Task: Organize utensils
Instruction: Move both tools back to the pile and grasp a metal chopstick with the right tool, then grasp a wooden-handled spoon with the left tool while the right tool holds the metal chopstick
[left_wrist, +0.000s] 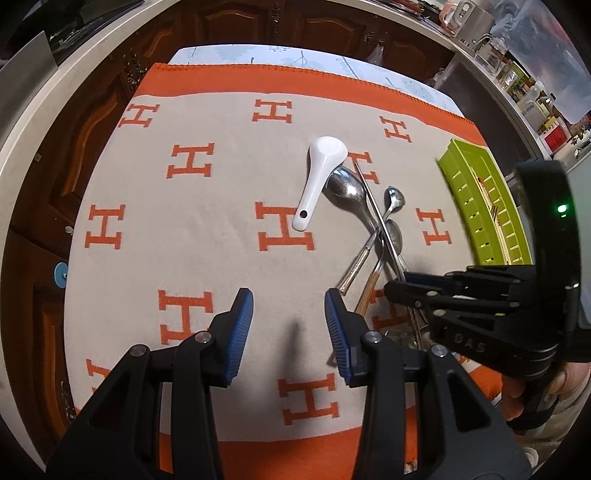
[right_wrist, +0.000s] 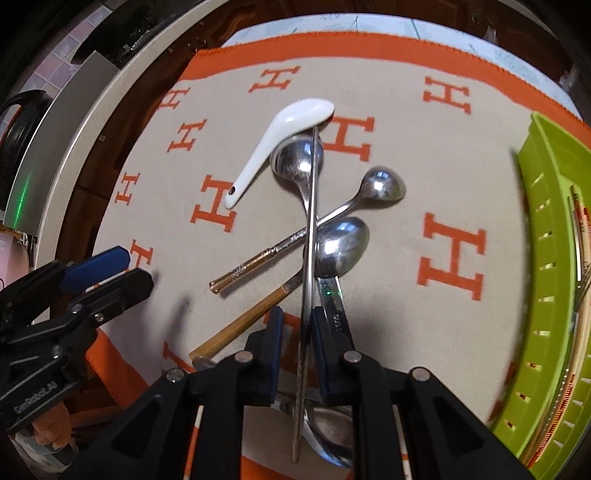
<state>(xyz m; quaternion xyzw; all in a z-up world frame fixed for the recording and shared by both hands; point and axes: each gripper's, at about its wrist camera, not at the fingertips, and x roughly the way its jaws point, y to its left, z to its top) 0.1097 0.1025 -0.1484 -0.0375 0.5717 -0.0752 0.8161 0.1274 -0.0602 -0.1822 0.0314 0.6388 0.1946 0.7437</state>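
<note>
Right up close in the right wrist view, the right gripper (right_wrist: 297, 343) has its blue pads set either side of a thin metal chopstick (right_wrist: 312, 206), a sliver of gap showing on both sides, so whether it is truly pinched I cannot tell. Under those fingers lies a large spoon bowl (right_wrist: 328, 432), partly hidden. Over on the other side, the left gripper (left_wrist: 289, 332) hangs above bare blanket with its fingers wide apart, nothing between them. Just beyond the right gripper sits the pile: a wooden-handled spoon (right_wrist: 341, 245) with its bowl touching the chopstick, a gold-handled spoon (right_wrist: 382, 186) crossing beneath the chopstick, and a bigger steel spoon (right_wrist: 295, 157) whose bowl lies under the chopstick's far end. Touching that steel bowl, the white ceramic spoon (right_wrist: 275, 138) slants off to the left, handle end resting on an orange H. Everything lies on the beige and orange blanket (left_wrist: 207, 236) spread over the table. Off to the right, apart from the pile, the green slotted tray (left_wrist: 480, 206) holds a few long utensils, too blurred to name. Farthest back run dark wooden cabinets (left_wrist: 236, 22) and a counter crowded with jars and a kettle (left_wrist: 476, 22).
</note>
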